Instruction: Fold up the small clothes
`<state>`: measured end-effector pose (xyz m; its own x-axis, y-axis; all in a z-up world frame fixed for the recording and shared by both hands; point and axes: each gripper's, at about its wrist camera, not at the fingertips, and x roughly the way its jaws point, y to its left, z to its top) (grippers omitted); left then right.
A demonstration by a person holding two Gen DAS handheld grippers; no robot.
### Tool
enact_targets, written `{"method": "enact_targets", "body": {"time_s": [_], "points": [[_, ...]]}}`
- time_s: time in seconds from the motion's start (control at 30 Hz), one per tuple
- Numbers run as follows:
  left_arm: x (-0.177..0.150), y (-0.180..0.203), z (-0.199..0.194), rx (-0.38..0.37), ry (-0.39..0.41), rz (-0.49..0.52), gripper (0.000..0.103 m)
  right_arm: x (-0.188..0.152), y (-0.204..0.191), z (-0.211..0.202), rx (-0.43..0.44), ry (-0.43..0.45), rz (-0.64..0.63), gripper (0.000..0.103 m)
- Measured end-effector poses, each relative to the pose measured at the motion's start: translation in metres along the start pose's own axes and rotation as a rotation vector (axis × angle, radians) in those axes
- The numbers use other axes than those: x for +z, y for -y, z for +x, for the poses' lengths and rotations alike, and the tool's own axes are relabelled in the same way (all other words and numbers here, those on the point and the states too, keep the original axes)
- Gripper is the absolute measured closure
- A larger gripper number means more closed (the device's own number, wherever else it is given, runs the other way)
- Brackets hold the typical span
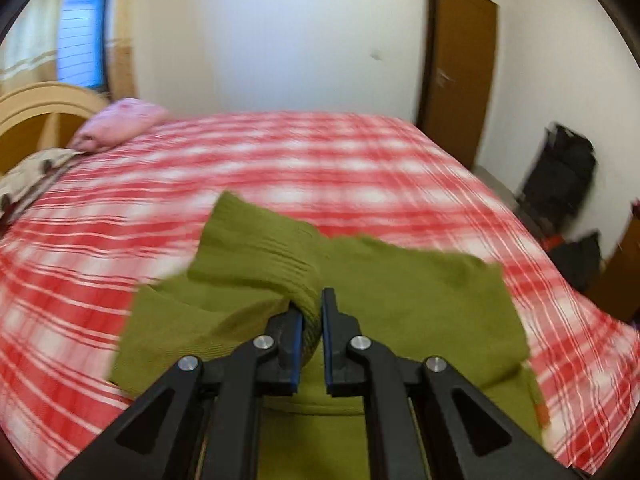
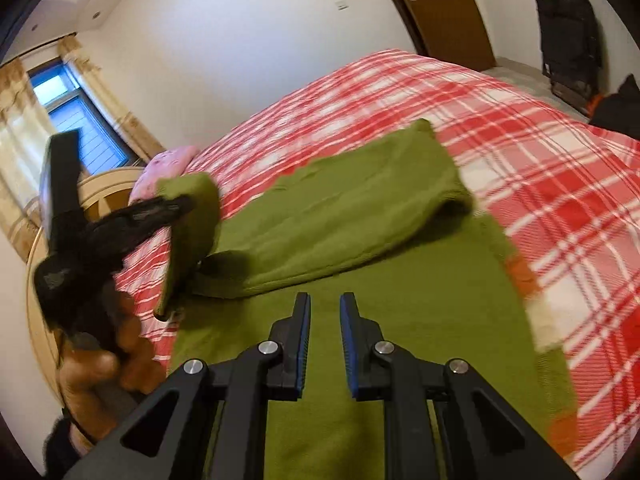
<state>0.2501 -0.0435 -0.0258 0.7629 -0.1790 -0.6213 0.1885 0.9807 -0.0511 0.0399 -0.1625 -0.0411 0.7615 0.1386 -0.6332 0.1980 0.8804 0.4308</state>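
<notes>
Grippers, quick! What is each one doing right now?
Left gripper: shut on the green sweater.
Right gripper: fingers slightly apart, holding nothing.

The green sweater (image 1: 420, 292) is soft, ribbed knit cloth. The bed cover (image 1: 320, 160) is smooth checked cloth. The door (image 1: 460, 68) looks like matt wood.

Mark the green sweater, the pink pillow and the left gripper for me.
green sweater (image 2: 360, 208): right wrist view, on the folded-over body panel.
pink pillow (image 1: 120, 122): left wrist view, on its top face.
left gripper (image 1: 311, 312): left wrist view, between the fingertips clamping the ribbed sleeve.
</notes>
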Motion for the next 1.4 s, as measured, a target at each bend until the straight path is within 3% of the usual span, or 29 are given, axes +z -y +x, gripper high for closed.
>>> {"method": "enact_targets", "body": {"time_s": [0.1,0.23,0.27,0.3,0.37,0.5,0.57,0.73,0.87,0.9,0.93,1.03,1.07,1.1,1.2,1.4], "points": [[-0.021,0.023,0.020,-0.018,-0.081,0.038,0.092,0.001,0.008,0.000,-0.021,0.000,0.013,0.087],[-0.046,0.019,0.027,-0.062,-0.211,0.038,0.078,0.002,0.016,0.003,-0.006,-0.006,0.052,0.086],[-0.050,0.016,0.024,-0.059,-0.228,0.038,0.058,0.002,0.018,0.005,0.026,-0.017,0.072,0.071],[-0.054,0.009,0.016,-0.058,-0.233,0.031,0.039,0.003,0.020,0.007,0.062,-0.027,0.095,0.046],[-0.062,-0.011,-0.010,-0.071,-0.171,0.002,0.029,0.006,0.020,0.004,0.125,-0.006,0.137,0.031],[-0.075,-0.048,-0.049,-0.014,-0.106,-0.045,0.015,0.023,-0.003,-0.003,0.153,0.054,0.037,0.031],[-0.088,-0.069,-0.058,0.043,-0.105,-0.081,0.015,0.037,-0.017,0.003,0.129,0.082,-0.064,0.031],[-0.128,-0.104,-0.054,0.145,-0.173,-0.130,0.015,0.060,-0.029,0.066,0.025,-0.026,-0.160,0.032],[-0.147,-0.121,-0.041,0.174,-0.228,-0.210,0.015,0.049,-0.034,0.118,-0.121,-0.101,-0.237,0.044],[-0.149,-0.120,-0.043,0.179,-0.210,-0.203,0.015,0.045,-0.031,0.128,-0.125,-0.127,-0.228,0.057],[-0.150,-0.116,-0.044,0.195,-0.195,-0.184,0.015,0.042,-0.028,0.136,-0.121,-0.156,-0.216,0.064],[-0.156,-0.106,-0.046,0.233,-0.156,-0.150,0.011,0.037,-0.032,0.142,-0.149,-0.134,-0.259,0.071],[-0.158,-0.108,-0.046,0.234,-0.145,-0.158,0.008,0.037,-0.034,0.142,-0.154,-0.136,-0.275,0.086],[-0.160,-0.109,-0.046,0.232,-0.135,-0.173,0.004,0.038,-0.034,0.142,-0.137,-0.147,-0.285,0.093],[-0.158,-0.114,-0.041,0.226,-0.136,-0.188,0.000,0.045,-0.044,0.131,-0.138,-0.119,-0.330,0.094],[-0.154,-0.118,-0.036,0.228,-0.138,-0.189,0.000,0.086,-0.069,0.083,-0.208,0.096,-0.505,0.097]]}}
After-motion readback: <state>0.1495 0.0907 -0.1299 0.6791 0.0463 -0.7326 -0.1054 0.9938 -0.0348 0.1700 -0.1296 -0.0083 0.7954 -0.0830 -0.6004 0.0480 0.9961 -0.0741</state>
